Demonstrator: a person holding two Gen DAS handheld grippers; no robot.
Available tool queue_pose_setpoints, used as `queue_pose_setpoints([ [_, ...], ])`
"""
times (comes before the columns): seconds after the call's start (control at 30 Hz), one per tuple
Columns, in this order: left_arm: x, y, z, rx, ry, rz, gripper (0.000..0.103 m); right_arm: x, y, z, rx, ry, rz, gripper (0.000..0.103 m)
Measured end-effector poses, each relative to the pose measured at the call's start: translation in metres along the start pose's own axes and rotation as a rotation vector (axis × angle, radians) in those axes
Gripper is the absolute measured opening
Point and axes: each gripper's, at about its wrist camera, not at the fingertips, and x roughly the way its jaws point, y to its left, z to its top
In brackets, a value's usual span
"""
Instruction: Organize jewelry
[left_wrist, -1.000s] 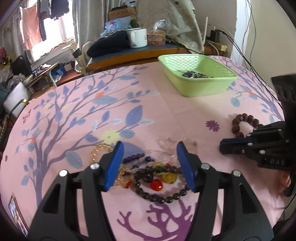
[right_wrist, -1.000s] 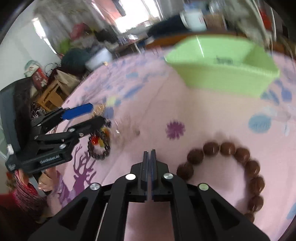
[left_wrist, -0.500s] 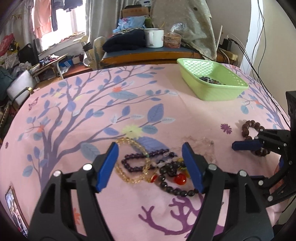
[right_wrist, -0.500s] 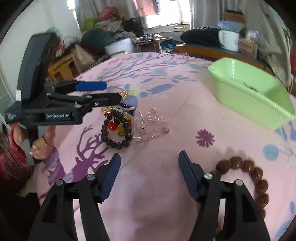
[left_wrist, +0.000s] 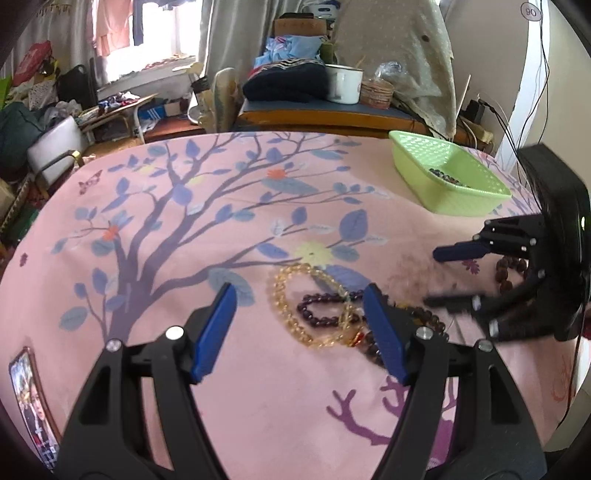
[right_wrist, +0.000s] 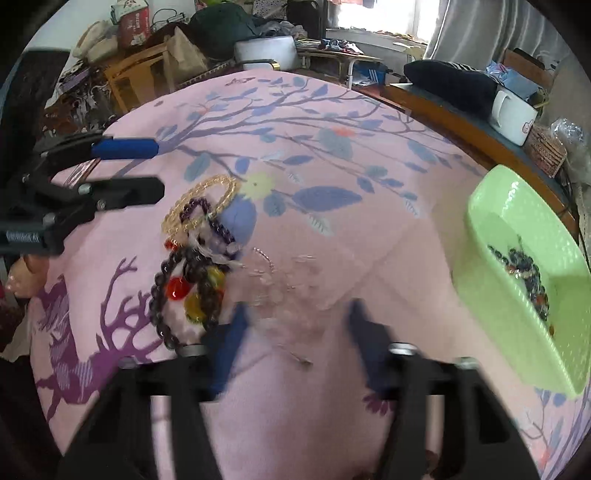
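My right claw (right_wrist: 295, 332) is spread wide and empty, with the clear bead bracelet (right_wrist: 284, 273) just ahead between its tips on the pink cloth (right_wrist: 332, 206). My left claw (left_wrist: 299, 328), also wide and empty, hangs beside the bracelet pile (left_wrist: 317, 314). The green basket (right_wrist: 517, 295) lies to my right.

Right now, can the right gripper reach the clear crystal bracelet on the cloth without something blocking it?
Probably yes. The right gripper is open, and the clear crystal bracelet lies just ahead of its fingers on bare cloth. The dark bead bracelet lies close beside it, and the left gripper is off to the side.
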Motion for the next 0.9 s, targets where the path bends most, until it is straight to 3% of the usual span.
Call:
queue_pose_setpoints([
  [0.17, 0.003, -0.012, 0.000, 0.045, 0.007, -0.013, 0.069, -0.015, 0.001, -0.012, 0.027, -0.021, -0.004, 0.000],
  [0.27, 0.009, -0.033, 0.004, 0.105, 0.013, -0.040, 0.069, -0.046, -0.011, -0.021, 0.095, -0.096, -0.034, 0.000],
  [0.4, 0.014, -0.070, 0.010, 0.214, -0.011, -0.086, 0.080, -0.094, -0.019, -0.023, 0.118, -0.200, -0.086, 0.000],
  [0.5, 0.021, -0.098, 0.016, 0.284, -0.012, -0.114, 0.080, -0.125, -0.019, -0.023, 0.113, -0.262, -0.123, 0.000],
  [0.6, 0.022, -0.123, 0.022, 0.331, -0.014, -0.190, 0.080, -0.152, -0.021, -0.021, 0.114, -0.316, -0.155, 0.000],
  [0.7, 0.018, -0.141, 0.028, 0.348, -0.032, -0.257, 0.080, -0.176, -0.024, -0.021, 0.112, -0.359, -0.185, 0.000],
  [0.87, 0.028, -0.166, 0.048, 0.333, -0.036, -0.290, 0.080, -0.206, -0.030, -0.018, 0.117, -0.411, -0.210, 0.000],
  [0.9, 0.031, -0.170, 0.053, 0.322, -0.031, -0.308, 0.076, -0.210, -0.031, -0.017, 0.115, -0.417, -0.222, 0.000],
])
